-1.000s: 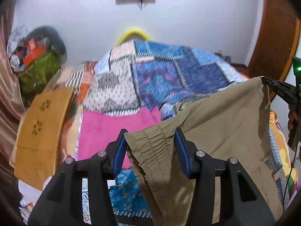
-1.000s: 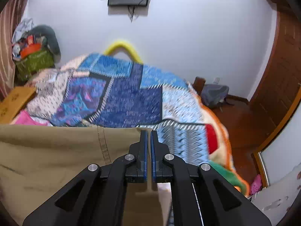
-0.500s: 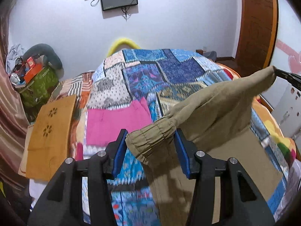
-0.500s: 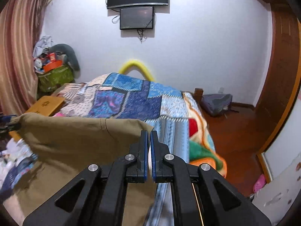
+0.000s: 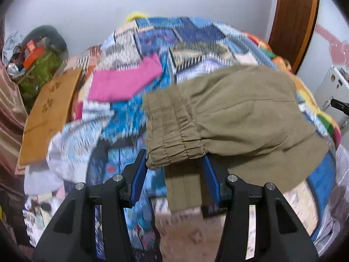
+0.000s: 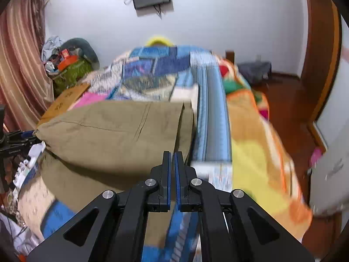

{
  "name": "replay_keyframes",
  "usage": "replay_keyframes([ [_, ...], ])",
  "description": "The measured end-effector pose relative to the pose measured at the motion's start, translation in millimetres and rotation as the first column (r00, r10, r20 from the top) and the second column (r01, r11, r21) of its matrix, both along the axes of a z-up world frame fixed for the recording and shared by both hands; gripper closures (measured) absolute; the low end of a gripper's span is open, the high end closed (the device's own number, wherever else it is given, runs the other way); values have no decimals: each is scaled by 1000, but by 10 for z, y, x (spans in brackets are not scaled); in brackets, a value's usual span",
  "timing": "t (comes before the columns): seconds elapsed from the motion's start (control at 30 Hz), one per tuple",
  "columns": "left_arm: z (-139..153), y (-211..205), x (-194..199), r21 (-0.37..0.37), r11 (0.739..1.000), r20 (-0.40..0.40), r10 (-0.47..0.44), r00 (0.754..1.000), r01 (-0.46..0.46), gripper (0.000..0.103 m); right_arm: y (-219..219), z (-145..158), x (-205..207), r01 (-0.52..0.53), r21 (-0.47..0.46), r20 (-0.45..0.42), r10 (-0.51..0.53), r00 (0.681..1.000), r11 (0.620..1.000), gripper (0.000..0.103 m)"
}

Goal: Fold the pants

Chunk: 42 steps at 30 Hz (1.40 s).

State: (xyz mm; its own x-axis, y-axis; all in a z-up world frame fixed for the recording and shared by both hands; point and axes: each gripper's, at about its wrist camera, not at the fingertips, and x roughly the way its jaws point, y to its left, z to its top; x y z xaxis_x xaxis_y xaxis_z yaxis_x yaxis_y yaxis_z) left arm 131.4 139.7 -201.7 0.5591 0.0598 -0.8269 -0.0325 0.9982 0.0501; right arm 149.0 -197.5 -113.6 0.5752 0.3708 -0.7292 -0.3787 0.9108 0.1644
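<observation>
The olive-green pants lie spread over the near part of the patchwork bed, also in the right wrist view. My left gripper is shut on their gathered elastic waistband at the near left corner. My right gripper has its blue pads nearly together at the pants' right edge; whether cloth sits between them is hidden. The tip of the right gripper shows at the far right of the left view, and the left gripper shows at the left edge of the right view.
A pink garment lies on the patchwork bedspread beyond the pants. A tan wooden board leans at the bed's left. A cluttered green bag stands at the back left, a brown door at the right.
Both grippers have come down and the pants, held up and stretched between them before, now lie over the bed with the waistband folded over near the left gripper.
</observation>
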Motion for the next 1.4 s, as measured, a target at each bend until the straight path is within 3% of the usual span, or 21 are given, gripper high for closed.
replay_keyframes([
  [0.13, -135, 57, -174, -3, 999, -23, 38, 999, -38, 53, -56, -245, -211, 11, -52, -65, -14, 998, 999, 100],
  [0.33, 64, 166, -281, -9, 997, 5, 76, 997, -75, 50, 69, -212, -409, -50, -128, -32, 46, 998, 991, 97],
  [0.5, 348, 26, -228, 28, 998, 68, 57, 996, -60, 46, 228, -106, -478, -75, -85, 12, 77, 997, 993, 65],
  [0.57, 426, -56, -185, 13, 999, 85, 30, 996, -31, 41, 338, -75, -500, -99, -70, 27, 101, 995, 993, 60],
  [0.77, 470, -468, 4, -7, 997, 90, -79, 993, 80, 39, 817, -118, -475, -230, -84, 21, 232, 972, 970, 58],
  [0.93, 332, -754, 148, 11, 988, 56, -154, 987, 153, 39, 1206, -356, -509, -354, -132, -24, 354, 935, 926, 58],
  [1.1, 205, -930, 208, -16, 974, 21, -227, 974, 227, 39, 1389, -479, -509, -385, -183, -10, 390, 921, 904, 55],
  [1.17, 137, -997, 231, -16, 969, 4, -247, 969, 247, 32, 1419, -486, -478, -385, -174, -3, 390, 921, 906, 53],
  [1.27, 36, -1087, 259, 9, 963, -16, -270, 963, 270, 28, 1459, -492, -409, -398, -162, -4, 403, 915, 903, 53],
  [1.3, 10, -1104, 264, 16, 961, -22, -274, 961, 274, 28, 1465, -494, -398, -400, -158, -1, 405, 914, 903, 54],
  [1.4, -81, -1137, 302, 73, 961, -36, -263, 964, 265, 29, 1444, -433, -422, -395, -125, 61, 404, 913, 910, 79],
])
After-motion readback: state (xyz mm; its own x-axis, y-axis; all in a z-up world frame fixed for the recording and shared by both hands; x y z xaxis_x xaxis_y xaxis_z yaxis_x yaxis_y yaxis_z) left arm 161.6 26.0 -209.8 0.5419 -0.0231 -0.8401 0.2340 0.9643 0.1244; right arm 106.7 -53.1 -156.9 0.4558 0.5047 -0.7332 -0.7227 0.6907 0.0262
